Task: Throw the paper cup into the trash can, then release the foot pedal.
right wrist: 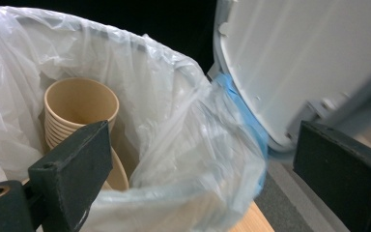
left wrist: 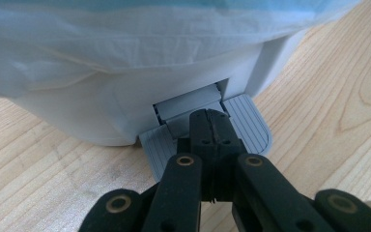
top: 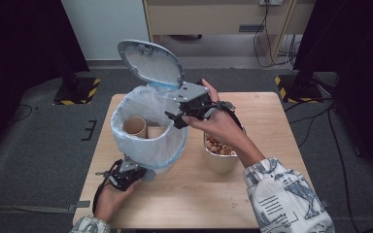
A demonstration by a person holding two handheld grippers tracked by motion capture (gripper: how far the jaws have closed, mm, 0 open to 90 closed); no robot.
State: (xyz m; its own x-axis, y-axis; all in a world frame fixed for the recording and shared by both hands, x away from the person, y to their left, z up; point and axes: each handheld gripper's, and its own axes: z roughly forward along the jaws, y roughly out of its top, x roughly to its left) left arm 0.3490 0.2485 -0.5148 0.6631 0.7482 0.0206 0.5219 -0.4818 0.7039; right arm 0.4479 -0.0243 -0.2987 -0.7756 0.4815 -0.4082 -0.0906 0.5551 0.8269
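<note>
A white pedal bin (top: 148, 141) with a clear liner (right wrist: 188, 145) stands on the wooden table (top: 267, 116), its lid (top: 150, 63) tipped up and back. Brown paper cups (right wrist: 79, 104) lie stacked inside it. My left gripper (left wrist: 211, 126) is shut, its tip resting on the grey ribbed pedal (left wrist: 251, 126) at the bin's foot; in the high view this left gripper (top: 138, 171) sits at the bin's near side. My right gripper (right wrist: 203, 145) is open with nothing between its jaws, held level at the bin's right rim (top: 175, 117).
A paper tub (top: 220, 164) of small snack pieces stands just right of the bin, under my right forearm. Striped stand bases (top: 77, 92) (top: 296, 87) and cables lie on the floor behind the table. A cabinet (top: 213, 19) lines the back wall.
</note>
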